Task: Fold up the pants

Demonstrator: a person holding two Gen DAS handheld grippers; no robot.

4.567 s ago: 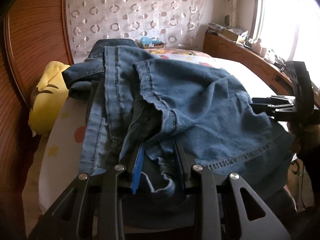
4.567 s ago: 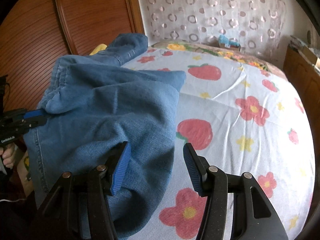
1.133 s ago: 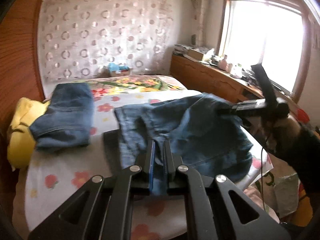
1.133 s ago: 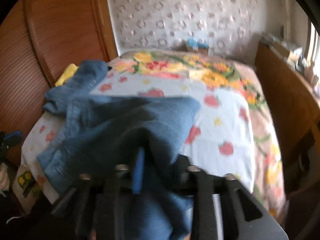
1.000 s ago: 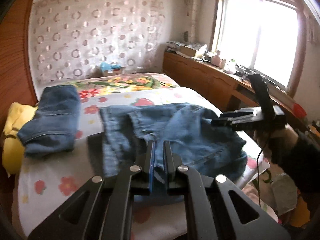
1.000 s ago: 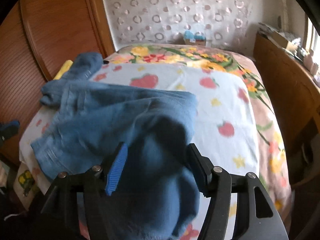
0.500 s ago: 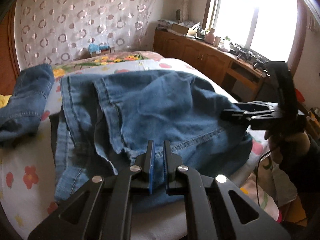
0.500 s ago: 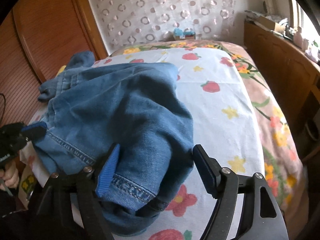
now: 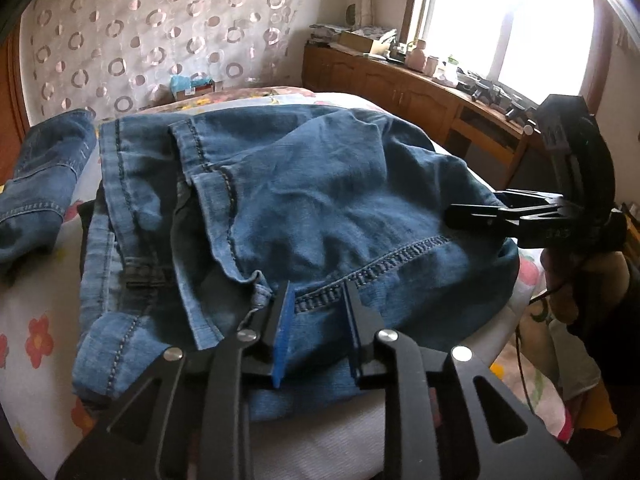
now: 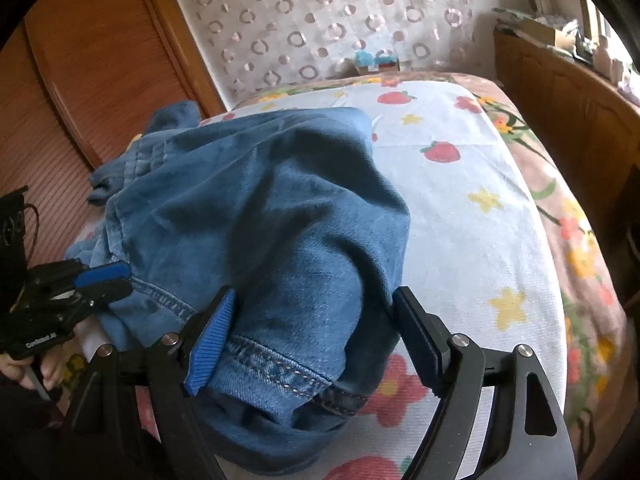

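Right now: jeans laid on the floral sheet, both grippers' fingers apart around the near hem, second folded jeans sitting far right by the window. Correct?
One error: the second jeans lie at the far left, by the wooden panel, not by the window; the left wrist view shows it. The rest holds: jeans on the floral sheet, left gripper and right gripper with fingers apart around the near hem.

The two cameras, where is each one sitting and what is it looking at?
Left wrist view: sits on the left tool, looks down along it over the jeans toward the window; the right tool shows too.
Right wrist view: sits on the right tool, looks over the jeans toward the wooden wall; the left tool shows.
Both share the jeans, the flowered bed sheet and the ring-patterned curtain.
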